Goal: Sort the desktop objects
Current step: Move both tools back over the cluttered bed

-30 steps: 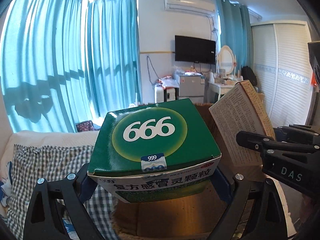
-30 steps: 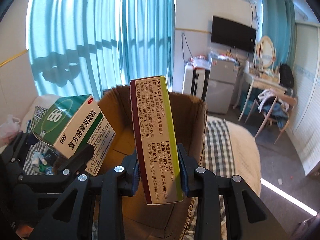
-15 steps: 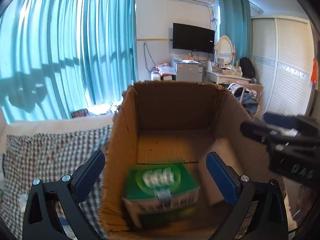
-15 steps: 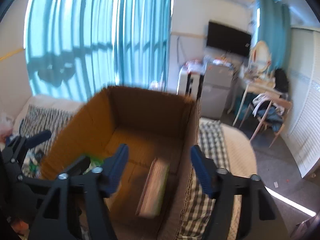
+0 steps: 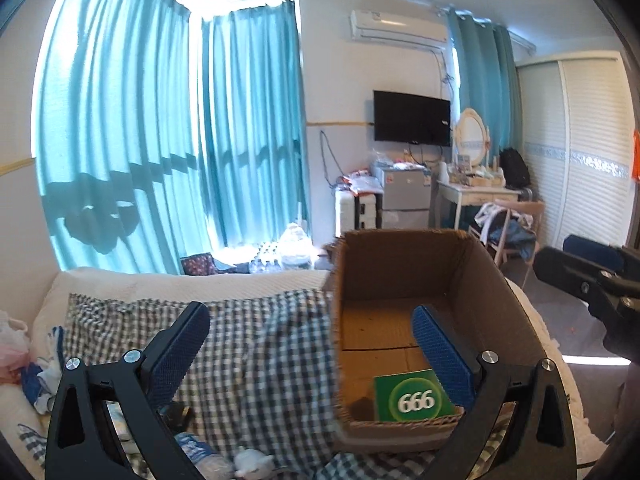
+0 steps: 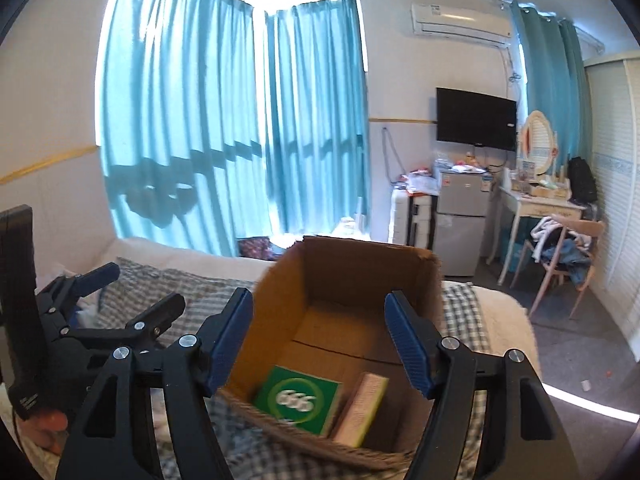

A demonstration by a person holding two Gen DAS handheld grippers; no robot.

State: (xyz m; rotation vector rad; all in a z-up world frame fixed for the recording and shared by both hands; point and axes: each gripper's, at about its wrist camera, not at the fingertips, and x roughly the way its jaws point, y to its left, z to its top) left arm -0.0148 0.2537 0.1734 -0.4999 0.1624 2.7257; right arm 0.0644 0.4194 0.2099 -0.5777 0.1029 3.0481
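Both boxes lie in the cardboard box (image 6: 352,280) — grippers empty

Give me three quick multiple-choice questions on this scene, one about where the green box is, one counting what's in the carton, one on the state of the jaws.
1. Where is the green box?
A. in the carton
B. on the checked cloth
C. in the left gripper

2. How many things lie in the carton?
A. none
B. two
C. four

3. The right gripper is:
A. shut on the green box
B. shut on the narrow box
C. open, holding nothing

Key: 1 A, it lies on the carton's floor. 2 B, the right wrist view shows the green box and the narrow box side by side. 3 C, its jaws stand apart above the carton.
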